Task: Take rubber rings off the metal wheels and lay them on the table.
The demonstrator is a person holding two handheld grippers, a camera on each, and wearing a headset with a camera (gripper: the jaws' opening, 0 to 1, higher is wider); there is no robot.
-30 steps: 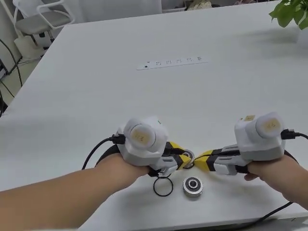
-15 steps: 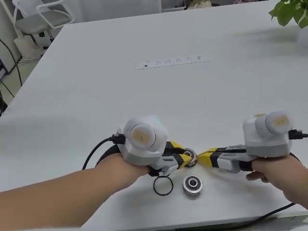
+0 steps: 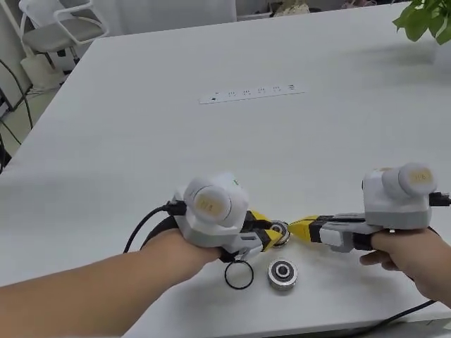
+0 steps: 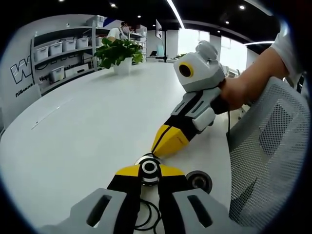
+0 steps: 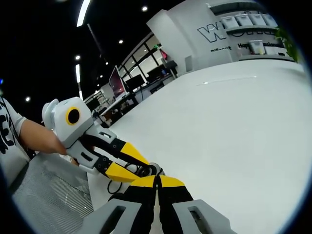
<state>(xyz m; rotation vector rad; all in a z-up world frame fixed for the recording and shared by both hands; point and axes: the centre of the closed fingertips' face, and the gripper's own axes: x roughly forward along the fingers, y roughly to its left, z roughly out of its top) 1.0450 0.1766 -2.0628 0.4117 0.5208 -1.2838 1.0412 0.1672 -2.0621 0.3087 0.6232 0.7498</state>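
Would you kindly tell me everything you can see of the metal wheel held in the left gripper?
The metal wheel is small, round and shiny silver, with a dark band round a pale hub. It is clamped between the yellow jaw tips of the left gripper, its flat face toward that gripper's camera, low over the white table. The right gripper, jaws shut, meets its far edge. Whether a rubber ring is on its rim I cannot tell.
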